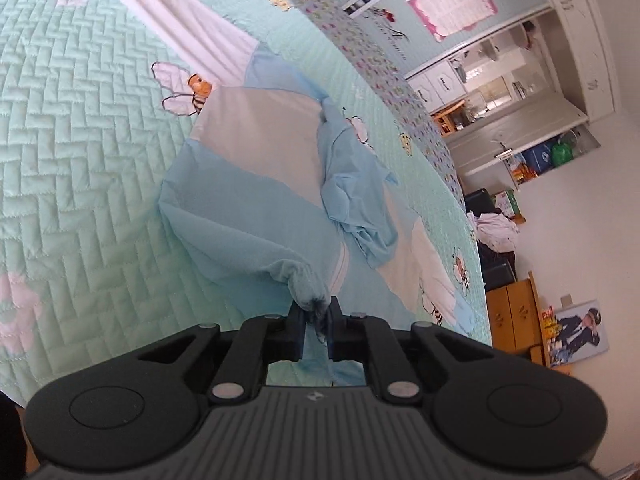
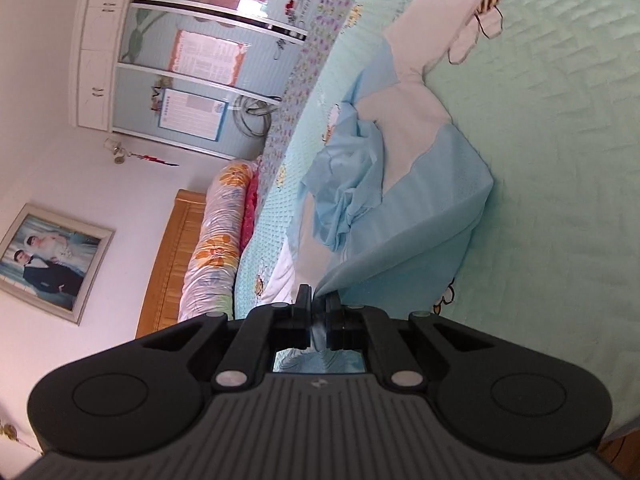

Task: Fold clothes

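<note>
A light blue and white garment [image 1: 256, 184] lies spread on a mint quilted bedspread [image 1: 80, 140]. My left gripper [image 1: 316, 314] is shut on a gathered blue cuff [image 1: 308, 284] of the garment and lifts it off the bed. In the right wrist view the same garment [image 2: 424, 196] stretches ahead; my right gripper [image 2: 319, 306] is shut on a blue edge of it [image 2: 340, 280], raised above the bed. A crumpled blue part [image 1: 356, 184] lies bunched on the garment's middle; it also shows in the right wrist view [image 2: 348, 176].
The bedspread [image 2: 560, 160] has bee and flower patches and a floral border [image 1: 372, 48]. A wooden headboard [image 2: 172, 260] and rolled floral duvet [image 2: 216, 240] stand at the bed's end. A wardrobe [image 2: 180, 60], a cabinet [image 1: 512, 312] and a clothes pile [image 1: 496, 232] stand beyond.
</note>
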Action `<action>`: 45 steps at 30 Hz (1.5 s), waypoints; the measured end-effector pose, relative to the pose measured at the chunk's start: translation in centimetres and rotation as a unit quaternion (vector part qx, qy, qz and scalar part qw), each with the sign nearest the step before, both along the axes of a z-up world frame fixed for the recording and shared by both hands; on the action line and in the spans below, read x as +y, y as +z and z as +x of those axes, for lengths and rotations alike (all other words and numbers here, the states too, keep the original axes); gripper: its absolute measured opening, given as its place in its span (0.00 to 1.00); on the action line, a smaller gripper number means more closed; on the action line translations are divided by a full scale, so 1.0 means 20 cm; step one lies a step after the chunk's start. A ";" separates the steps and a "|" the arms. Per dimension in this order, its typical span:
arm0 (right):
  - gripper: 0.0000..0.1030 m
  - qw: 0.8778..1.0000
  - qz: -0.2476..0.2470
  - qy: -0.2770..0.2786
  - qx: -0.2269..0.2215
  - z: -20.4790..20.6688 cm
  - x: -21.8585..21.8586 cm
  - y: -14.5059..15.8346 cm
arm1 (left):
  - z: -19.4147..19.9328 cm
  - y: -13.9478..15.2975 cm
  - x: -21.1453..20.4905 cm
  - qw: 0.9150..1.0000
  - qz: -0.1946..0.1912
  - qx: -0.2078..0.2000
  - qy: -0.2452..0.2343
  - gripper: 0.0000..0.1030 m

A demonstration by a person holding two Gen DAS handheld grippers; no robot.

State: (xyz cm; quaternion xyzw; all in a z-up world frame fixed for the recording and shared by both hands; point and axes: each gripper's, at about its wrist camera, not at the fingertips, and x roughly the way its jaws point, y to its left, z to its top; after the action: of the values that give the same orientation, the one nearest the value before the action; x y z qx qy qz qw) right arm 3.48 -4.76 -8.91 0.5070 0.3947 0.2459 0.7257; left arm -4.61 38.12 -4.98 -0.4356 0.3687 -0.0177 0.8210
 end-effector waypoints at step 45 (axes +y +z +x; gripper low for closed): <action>0.49 0.986 -0.096 0.139 -0.014 -0.48 0.19 -0.36 | -0.49 -0.30 -0.32 0.984 0.131 0.037 -0.118 0.43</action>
State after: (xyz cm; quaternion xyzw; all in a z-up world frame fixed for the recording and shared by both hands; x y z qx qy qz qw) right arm -6.10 -1.00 -16.18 0.3714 0.4730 0.3122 0.7355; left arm -14.34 31.67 -11.05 -0.2783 0.4467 -0.0503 0.8488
